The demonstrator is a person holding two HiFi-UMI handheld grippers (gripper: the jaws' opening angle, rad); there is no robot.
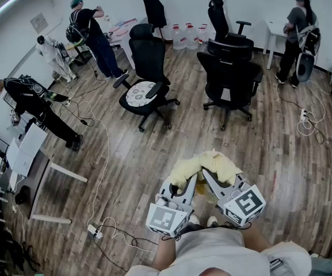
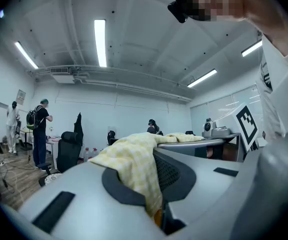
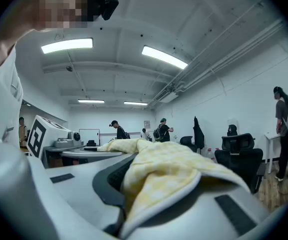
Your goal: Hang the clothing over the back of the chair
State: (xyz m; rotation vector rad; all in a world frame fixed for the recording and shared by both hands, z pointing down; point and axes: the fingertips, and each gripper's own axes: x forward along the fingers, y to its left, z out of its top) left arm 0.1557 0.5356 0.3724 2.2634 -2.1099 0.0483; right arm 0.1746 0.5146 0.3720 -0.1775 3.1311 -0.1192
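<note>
A pale yellow checked garment is bunched up between my two grippers, close in front of my body above the wood floor. My left gripper is shut on its left part, my right gripper shut on its right part. In the left gripper view the garment drapes over the left gripper and runs across to the other gripper. In the right gripper view the garment folds over the right gripper. A black office chair with a patterned seat stands well ahead to the left; another black chair stands ahead to the right.
A third black chair stands behind the right one. Water bottles line the far wall. Three people stand at the left, back left and back right. A white table is at the left. Cables and a power strip lie on the floor.
</note>
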